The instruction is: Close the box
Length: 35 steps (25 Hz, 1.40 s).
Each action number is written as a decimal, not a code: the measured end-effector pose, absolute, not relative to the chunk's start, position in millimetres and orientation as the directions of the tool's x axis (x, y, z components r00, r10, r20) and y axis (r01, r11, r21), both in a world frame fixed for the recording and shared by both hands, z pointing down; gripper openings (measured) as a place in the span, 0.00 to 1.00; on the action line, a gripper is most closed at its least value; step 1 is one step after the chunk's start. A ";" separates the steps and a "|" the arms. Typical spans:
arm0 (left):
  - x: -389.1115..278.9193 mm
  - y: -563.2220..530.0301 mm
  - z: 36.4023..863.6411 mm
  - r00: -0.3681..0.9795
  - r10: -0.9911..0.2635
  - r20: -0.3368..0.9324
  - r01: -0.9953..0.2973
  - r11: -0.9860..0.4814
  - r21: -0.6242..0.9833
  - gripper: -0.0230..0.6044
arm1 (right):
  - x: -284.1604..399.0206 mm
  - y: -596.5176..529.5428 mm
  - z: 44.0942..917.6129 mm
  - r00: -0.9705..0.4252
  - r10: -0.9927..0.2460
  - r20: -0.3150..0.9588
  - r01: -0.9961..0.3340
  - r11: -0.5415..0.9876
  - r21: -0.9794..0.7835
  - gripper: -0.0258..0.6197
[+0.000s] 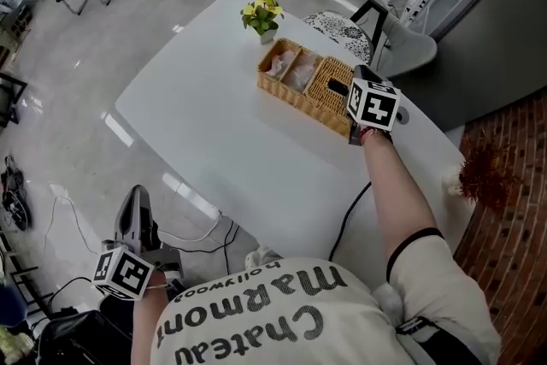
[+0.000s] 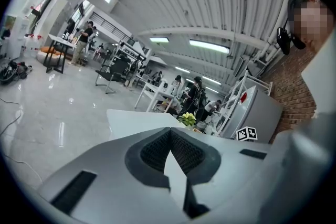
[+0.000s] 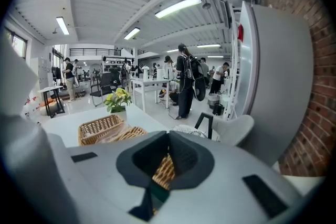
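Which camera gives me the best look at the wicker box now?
Head view: nearly the whole wicker box shows from above, insides included. The right gripper view catches only part of it, low and side-on; the left gripper view shows almost none.

Wicker box [image 1: 299, 81] on white table [image 1: 214, 141], right gripper [image 1: 346, 94] at its end

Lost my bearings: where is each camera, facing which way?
Head view: on head, steeply down at table, wicker box; arms, left tool, right tool show.
Left gripper view: on left tool, off the table, facing across it; jaws show.
Right gripper view: on right tool, facing along the box; jaws show.
All share the flowers.
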<state>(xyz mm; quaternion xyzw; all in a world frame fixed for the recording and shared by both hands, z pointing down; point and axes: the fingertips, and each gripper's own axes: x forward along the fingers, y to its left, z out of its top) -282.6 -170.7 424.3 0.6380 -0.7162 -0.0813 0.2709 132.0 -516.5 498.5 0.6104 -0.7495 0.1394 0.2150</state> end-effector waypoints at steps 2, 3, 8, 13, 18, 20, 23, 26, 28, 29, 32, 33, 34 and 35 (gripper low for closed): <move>-281.9 -171.8 422.8 -0.038 -0.959 0.282 -0.870 0.171 0.463 0.04 | 131.7 -517.4 499.0 -0.161 -0.854 0.495 -0.975 0.214 0.054 0.06; -281.1 -172.2 422.3 -0.036 -0.959 0.283 -0.870 0.169 0.463 0.04 | 131.8 -517.6 499.4 -0.159 -0.853 0.497 -0.975 0.214 0.054 0.06; -280.2 -171.0 424.8 -0.034 -0.957 0.289 -0.869 0.171 0.464 0.04 | 131.4 -517.4 503.7 -0.153 -0.849 0.506 -0.974 0.215 0.066 0.06; -279.8 -170.1 426.2 -0.038 -0.958 0.284 -0.865 0.174 0.471 0.04 | 132.2 -518.3 507.5 -0.146 -0.845 0.514 -0.974 0.215 0.077 0.06; -279.1 -170.0 425.8 -0.035 -0.958 0.286 -0.864 0.172 0.472 0.04 | 132.6 -518.2 507.4 -0.142 -0.843 0.519 -0.974 0.211 0.076 0.06; -278.3 -168.9 425.0 -0.035 -0.958 0.286 -0.864 0.173 0.473 0.04 | 132.5 -517.8 507.1 -0.142 -0.842 0.521 -0.974 0.213 0.080 0.06; -278.6 -166.8 424.7 -0.038 -0.958 0.286 -0.863 0.175 0.473 0.04 | 132.2 -517.0 507.6 -0.144 -0.839 0.525 -0.972 0.218 0.082 0.06; -278.2 -164.7 424.5 -0.038 -0.958 0.286 -0.862 0.176 0.476 0.04 | 131.9 -515.7 508.2 -0.138 -0.834 0.534 -0.971 0.219 0.092 0.07; -278.0 -163.3 424.1 -0.037 -0.958 0.286 -0.862 0.176 0.476 0.04 | 131.0 -515.1 509.1 -0.131 -0.830 0.543 -0.969 0.222 0.105 0.07; -278.2 -162.7 423.7 -0.038 -0.958 0.285 -0.861 0.176 0.477 0.04 | 130.5 -515.0 509.3 -0.128 -0.828 0.545 -0.968 0.223 0.112 0.07; -279.2 -161.2 421.6 -0.042 -0.959 0.280 -0.861 0.177 0.477 0.04 | 128.4 -514.9 508.5 -0.122 -0.829 0.546 -0.965 0.228 0.130 0.08; -279.3 -160.3 420.5 -0.043 -0.959 0.278 -0.862 0.177 0.476 0.04 | 127.7 -514.9 507.9 -0.123 -0.830 0.545 -0.964 0.230 0.133 0.08; -279.0 -159.1 419.0 -0.043 -0.960 0.277 -0.862 0.176 0.475 0.04 | 127.4 -514.7 507.4 -0.124 -0.831 0.543 -0.963 0.232 0.134 0.08; -278.5 -157.5 417.5 -0.044 -0.961 0.275 -0.863 0.175 0.475 0.04 | 127.6 -514.2 506.6 -0.126 -0.832 0.540 -0.963 0.232 0.134 0.09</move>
